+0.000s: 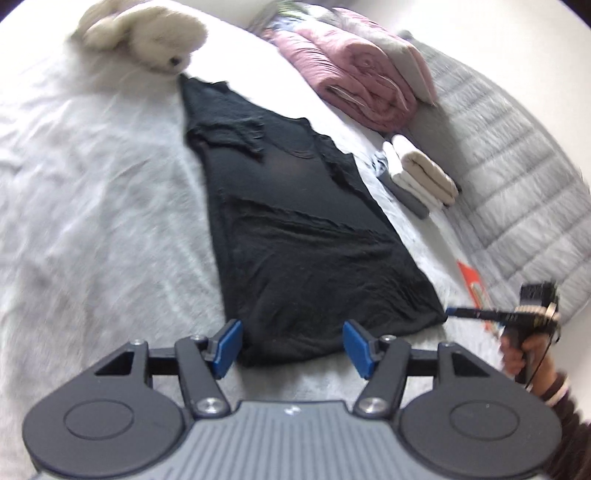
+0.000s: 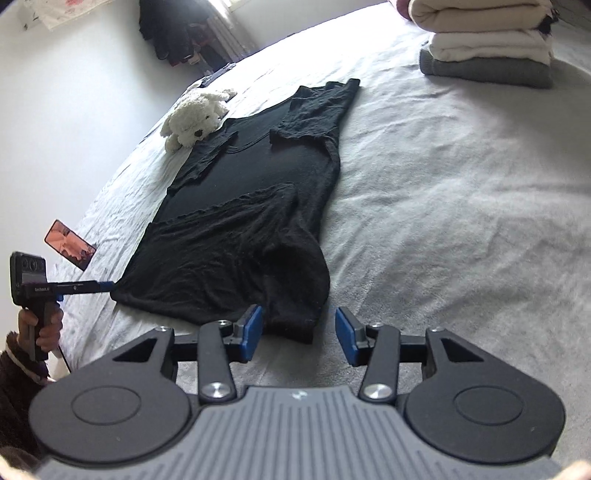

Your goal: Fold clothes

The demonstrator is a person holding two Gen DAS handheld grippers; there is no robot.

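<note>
A black garment [image 1: 288, 229] lies flat on the bed, folded into a long strip with its sleeves turned in. My left gripper [image 1: 291, 345] stands open over one near corner of its hem, and the cloth lies slack between the blue pads [image 1: 227, 343]. My right gripper [image 2: 301, 330] is open too, with the other hem corner of the garment [image 2: 240, 229] between its pads. Each view shows the other gripper side-on at the far corner of the hem: the right gripper [image 1: 450, 311] and the left gripper [image 2: 107, 285], each held by a hand.
A white plush dog [image 1: 147, 33] rests at the garment's far end. A stack of folded clothes [image 1: 417, 173], a rolled pink quilt [image 1: 362, 77] and a grey quilted cover [image 1: 517, 177] lie along one side. A phone [image 2: 70, 243] sits near the bed's edge.
</note>
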